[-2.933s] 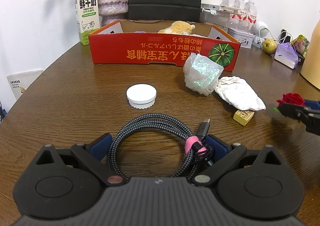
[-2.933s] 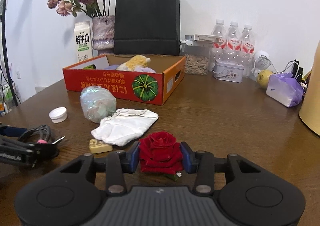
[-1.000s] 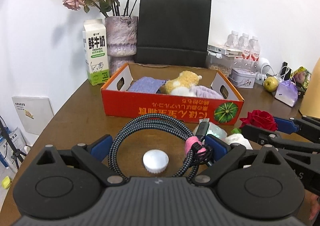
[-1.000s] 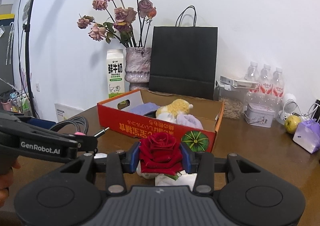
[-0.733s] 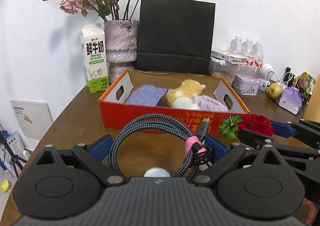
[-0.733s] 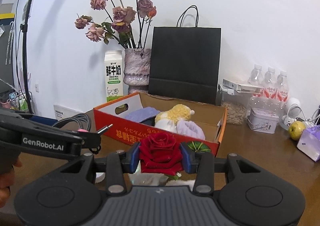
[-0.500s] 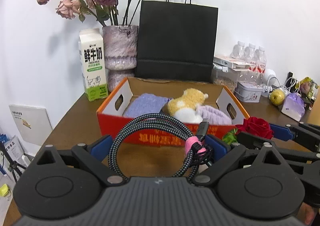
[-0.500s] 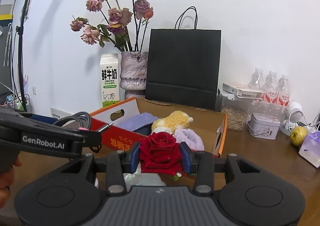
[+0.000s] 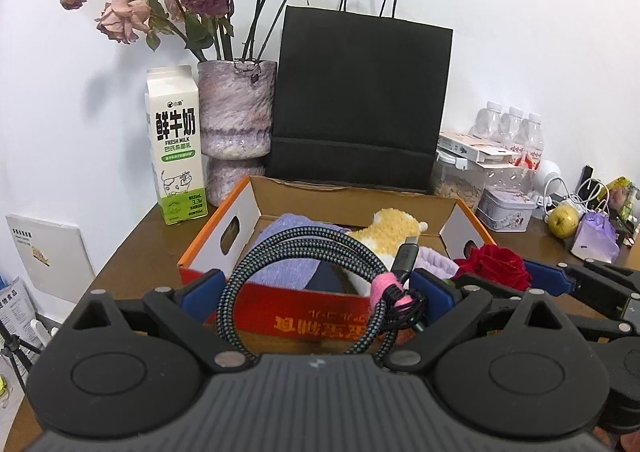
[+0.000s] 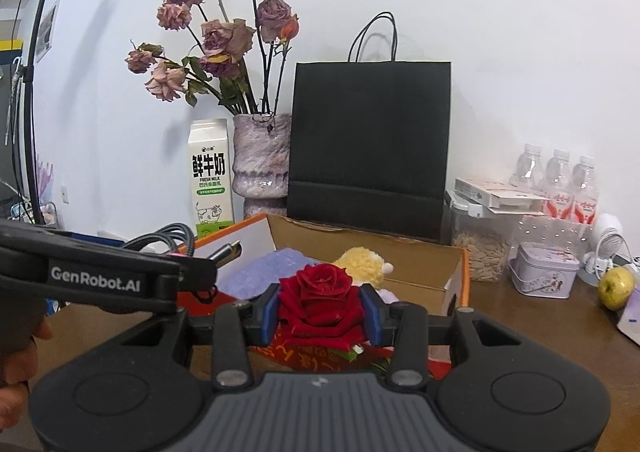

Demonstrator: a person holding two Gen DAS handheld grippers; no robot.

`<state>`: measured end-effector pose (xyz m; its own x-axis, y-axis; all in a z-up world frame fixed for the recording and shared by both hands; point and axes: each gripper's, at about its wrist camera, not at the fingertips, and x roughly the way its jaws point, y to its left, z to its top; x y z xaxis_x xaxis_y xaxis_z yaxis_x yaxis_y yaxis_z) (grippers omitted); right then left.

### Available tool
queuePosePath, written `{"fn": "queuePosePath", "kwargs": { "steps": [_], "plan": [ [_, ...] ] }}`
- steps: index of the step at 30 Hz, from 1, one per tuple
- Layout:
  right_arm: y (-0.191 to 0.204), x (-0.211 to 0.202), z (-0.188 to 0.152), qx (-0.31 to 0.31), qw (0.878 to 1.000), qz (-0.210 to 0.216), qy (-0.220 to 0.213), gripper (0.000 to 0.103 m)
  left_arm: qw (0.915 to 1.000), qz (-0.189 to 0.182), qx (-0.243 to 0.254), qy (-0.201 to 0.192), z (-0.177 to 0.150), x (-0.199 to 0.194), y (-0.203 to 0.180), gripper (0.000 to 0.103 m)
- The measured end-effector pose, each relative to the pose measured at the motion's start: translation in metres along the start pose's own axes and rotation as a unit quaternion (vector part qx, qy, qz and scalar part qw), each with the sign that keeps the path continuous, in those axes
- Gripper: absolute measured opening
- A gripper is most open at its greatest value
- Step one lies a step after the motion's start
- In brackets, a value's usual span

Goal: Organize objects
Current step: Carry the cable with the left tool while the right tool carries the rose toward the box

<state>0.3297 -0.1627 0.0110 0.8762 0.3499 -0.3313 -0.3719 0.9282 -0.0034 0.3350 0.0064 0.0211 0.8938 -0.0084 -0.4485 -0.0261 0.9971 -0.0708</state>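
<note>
My left gripper [image 9: 316, 288] is shut on a coiled braided cable [image 9: 280, 252] with a pink tie, held in the air just before the near wall of the red cardboard box [image 9: 304, 312]. My right gripper [image 10: 322, 310] is shut on a red rose [image 10: 320, 300], also lifted at the box's near edge; the rose shows in the left wrist view [image 9: 494, 262] too. Inside the box [image 10: 460, 272] lie a purple cloth [image 9: 286, 224], a yellow plush toy [image 9: 390, 230] and a lilac cloth. The left gripper [image 10: 200, 272] shows at left in the right wrist view.
Behind the box stand a milk carton [image 9: 176, 144], a vase of dried roses [image 9: 236, 116] and a black paper bag [image 9: 360, 96]. To the right are water bottles [image 9: 508, 128], a seed jar [image 10: 484, 244], a tin [image 10: 544, 270], an apple [image 10: 616, 288] and a purple pouch [image 9: 594, 238].
Both grippers have risen from the table and moved forward to the box with the cable and the rose. The white cap, the foil bundle and the white cloth have dropped out of view.
</note>
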Motion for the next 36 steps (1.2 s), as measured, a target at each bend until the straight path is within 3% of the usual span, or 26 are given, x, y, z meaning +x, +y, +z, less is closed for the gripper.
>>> {"fn": "queuePosePath", "kwargs": {
  "steps": [18,36],
  "plan": [
    [-0.031,0.058,0.02,0.014,1.0,-0.018,-0.002,0.041,0.9998,-0.016,-0.001,-0.013,0.034,0.058,-0.001,0.099],
    [-0.054,0.098,0.027,0.016,0.999,-0.045,0.011,0.04,1.0,0.003,-0.003,-0.007,0.051,0.113,0.008,0.099]
  ]
}}
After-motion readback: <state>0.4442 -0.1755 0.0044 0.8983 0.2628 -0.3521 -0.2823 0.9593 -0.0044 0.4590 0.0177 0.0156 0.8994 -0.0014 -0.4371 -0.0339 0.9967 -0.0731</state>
